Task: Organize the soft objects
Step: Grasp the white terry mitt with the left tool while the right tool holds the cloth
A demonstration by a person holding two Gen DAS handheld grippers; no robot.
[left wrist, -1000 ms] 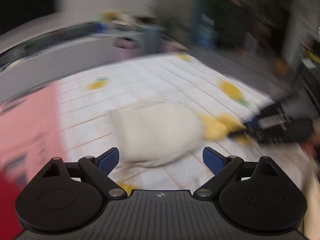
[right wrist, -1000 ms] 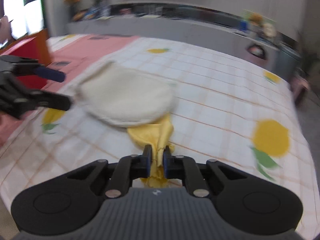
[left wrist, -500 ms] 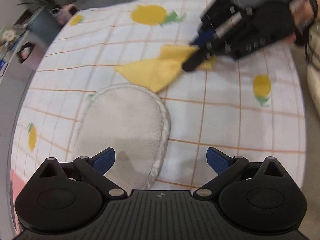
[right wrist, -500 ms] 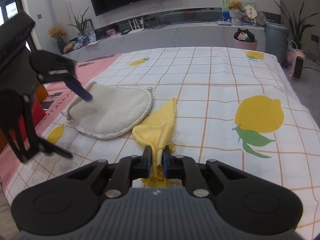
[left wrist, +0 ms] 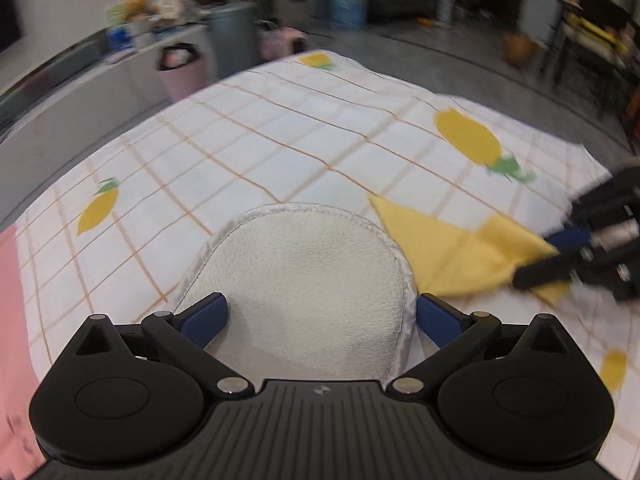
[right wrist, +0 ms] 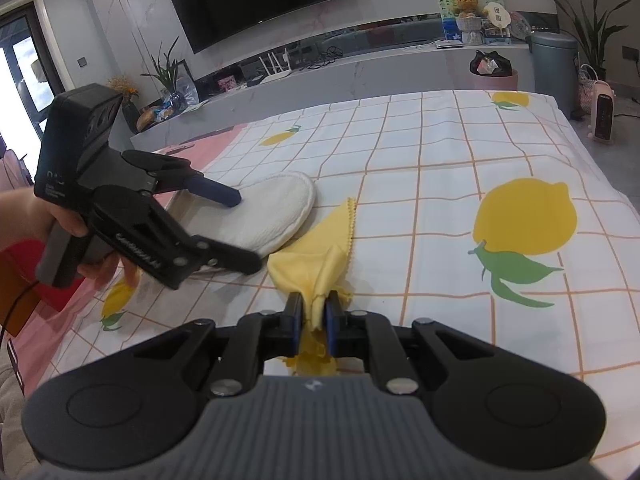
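Both wrist views low, close, angled down, sharing white pad [left wrist: 316, 300], left slightly blurred

- The lemon-print cloth [right wrist: 460, 184] lies flat and bare beyond and to the right of my right gripper [right wrist: 313, 314]; passage there is unobstructed.
- My left gripper [right wrist: 244, 232] stands wide open astride the white pad [right wrist: 276, 210], blocking the near-left approach.
- The yellow cloth [right wrist: 324, 248] lies just beside the pad, filling the gap between both grippers.
- A red box [right wrist: 24, 276] borders the left edge.
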